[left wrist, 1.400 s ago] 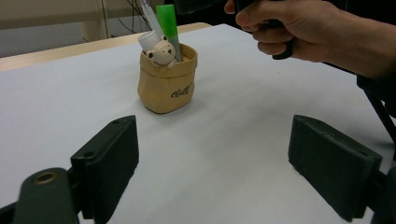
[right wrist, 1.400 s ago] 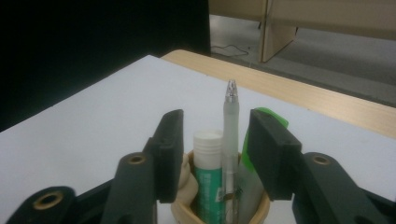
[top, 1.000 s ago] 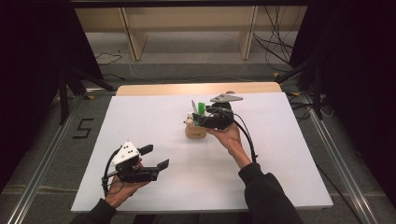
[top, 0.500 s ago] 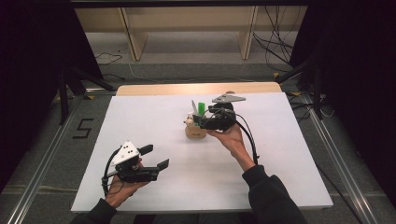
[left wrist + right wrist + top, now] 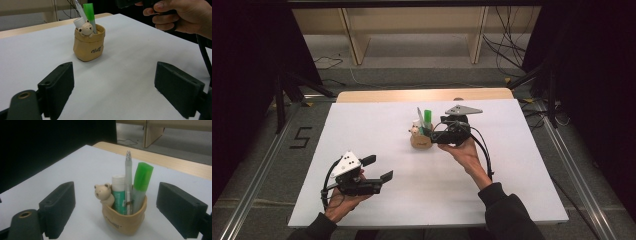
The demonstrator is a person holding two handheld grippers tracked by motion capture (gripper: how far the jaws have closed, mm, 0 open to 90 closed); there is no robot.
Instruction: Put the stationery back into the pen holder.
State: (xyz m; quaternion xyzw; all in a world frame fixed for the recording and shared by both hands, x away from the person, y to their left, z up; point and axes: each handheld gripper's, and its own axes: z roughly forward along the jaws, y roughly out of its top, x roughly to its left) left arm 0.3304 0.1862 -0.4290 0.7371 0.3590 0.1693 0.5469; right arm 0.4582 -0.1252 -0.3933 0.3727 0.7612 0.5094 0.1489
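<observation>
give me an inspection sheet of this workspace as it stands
surface: white table top, wooden strip along its far edge.
job's things: tan pen pot with a bear figure, upright, holding a green marker, a clear pen and a white-capped glue stick.
clutter: nothing seen.
grippers: right claw open, its jaws have just been opening, either side of the pot, pads not pressing it; left claw open, apart, nothing between the jaws.
cables: one trails from each claw; more lie on the floor behind.
surroundings: wooden shelf legs, dark curtains, floor mark "5".
</observation>
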